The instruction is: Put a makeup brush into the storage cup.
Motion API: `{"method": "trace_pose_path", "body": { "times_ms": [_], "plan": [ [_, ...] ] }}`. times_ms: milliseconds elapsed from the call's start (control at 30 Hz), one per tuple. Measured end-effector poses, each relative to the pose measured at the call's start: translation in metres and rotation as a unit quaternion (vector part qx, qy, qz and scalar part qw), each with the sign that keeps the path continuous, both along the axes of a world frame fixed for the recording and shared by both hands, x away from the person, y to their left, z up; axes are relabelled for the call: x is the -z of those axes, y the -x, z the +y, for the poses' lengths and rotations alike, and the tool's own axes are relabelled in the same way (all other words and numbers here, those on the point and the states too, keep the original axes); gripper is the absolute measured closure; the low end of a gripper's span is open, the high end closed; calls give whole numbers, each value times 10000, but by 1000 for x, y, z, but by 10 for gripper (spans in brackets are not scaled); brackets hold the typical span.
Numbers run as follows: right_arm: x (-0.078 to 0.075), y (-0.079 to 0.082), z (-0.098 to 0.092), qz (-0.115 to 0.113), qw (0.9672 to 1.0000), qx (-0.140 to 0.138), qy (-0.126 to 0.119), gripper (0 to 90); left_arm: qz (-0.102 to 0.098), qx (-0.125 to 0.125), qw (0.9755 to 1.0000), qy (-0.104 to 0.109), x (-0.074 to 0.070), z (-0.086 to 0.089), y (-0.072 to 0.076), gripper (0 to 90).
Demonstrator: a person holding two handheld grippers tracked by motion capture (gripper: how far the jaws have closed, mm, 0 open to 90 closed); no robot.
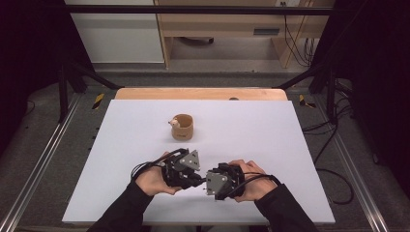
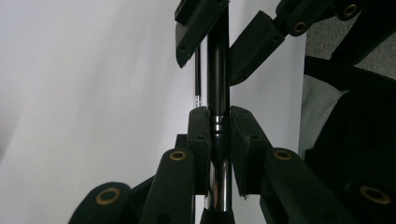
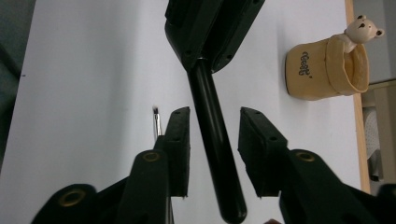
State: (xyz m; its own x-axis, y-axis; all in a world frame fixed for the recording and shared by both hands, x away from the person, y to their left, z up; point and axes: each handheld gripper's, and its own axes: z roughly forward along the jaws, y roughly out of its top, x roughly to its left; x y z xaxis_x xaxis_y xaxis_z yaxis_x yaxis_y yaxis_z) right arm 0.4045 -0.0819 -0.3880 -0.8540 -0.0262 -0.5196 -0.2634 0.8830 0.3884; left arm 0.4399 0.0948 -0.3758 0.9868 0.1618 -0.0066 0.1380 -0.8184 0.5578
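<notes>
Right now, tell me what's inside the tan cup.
A small bear figure peeks over the tan cup at its rim; the cup's wall hides whatever else lies inside.

Black sleeves [image 1: 283, 208]; black tongs [image 1: 196, 180], brass rivets.

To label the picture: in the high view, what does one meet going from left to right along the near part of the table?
Left hand → left gripper → right gripper → right hand.
</notes>
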Motion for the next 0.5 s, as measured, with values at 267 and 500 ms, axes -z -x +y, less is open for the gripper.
{"method": "trace_pose_path", "body": {
  "times_ms": [267, 500],
  "plan": [
    [0, 0, 1, 9, 10000, -74, 51, 696, 61, -10, 9999, 83, 1, -1, 1, 783],
    [0, 1, 0, 6, 9997, -220, 113, 751, 76, 47, 9999, 75, 0, 0, -1, 782]
  ]
}}
